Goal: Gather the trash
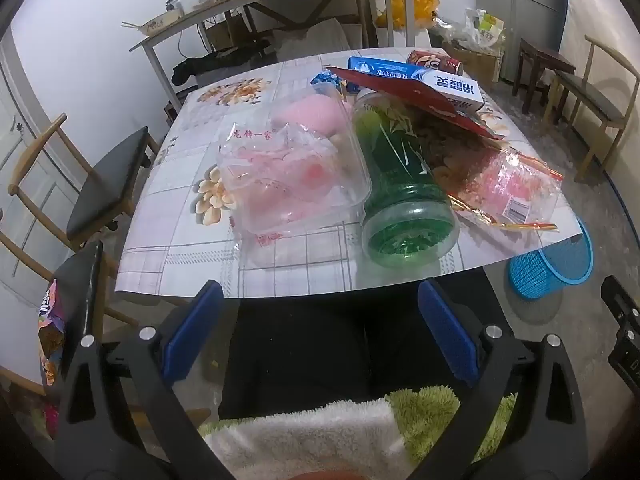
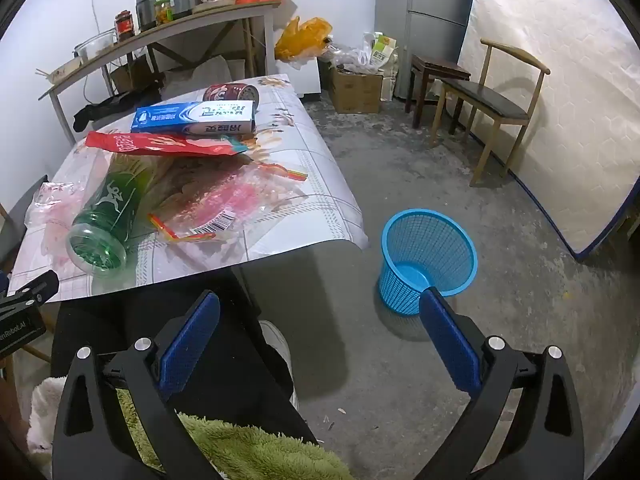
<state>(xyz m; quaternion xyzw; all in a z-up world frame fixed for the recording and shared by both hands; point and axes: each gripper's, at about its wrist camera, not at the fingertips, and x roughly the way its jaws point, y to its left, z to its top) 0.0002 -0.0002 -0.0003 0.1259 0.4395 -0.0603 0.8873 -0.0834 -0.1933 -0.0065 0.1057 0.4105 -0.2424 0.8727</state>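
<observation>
Table (image 1: 168, 216): floral, grid-patterned cloth; all trash items heaped on near half, front edge just ahead of both tools.
Basket (image 2: 428, 256): blue mesh plastic, upright on concrete floor, just right of table's near corner; no contents visible inside.
Clear bag, left (image 1: 288, 176): crumpled transparent plastic, pink contents, red print; touching green bottle on its left.
Green bottle (image 1: 400, 184): translucent green plastic, white leaf graphics, lying on side, base toward near edge.
Clear bag, right (image 2: 224, 204): crinkled film, pink patches, barcode label, red-yellow trim; touching bottle on its right.
Red packet (image 2: 160, 145): flat, red with white print, resting across bottle's far end.
Toothpaste box (image 2: 196, 117): blue and white carton, lying behind red packet.
Can (image 2: 232, 93): dark red, on its side, behind the carton.
Left gripper (image 1: 320, 320): blue-padded jaws spread wide, nothing between them, short of table edge.
Right gripper (image 2: 320, 328): blue-padded jaws spread wide, nothing held, over floor between table and basket.
</observation>
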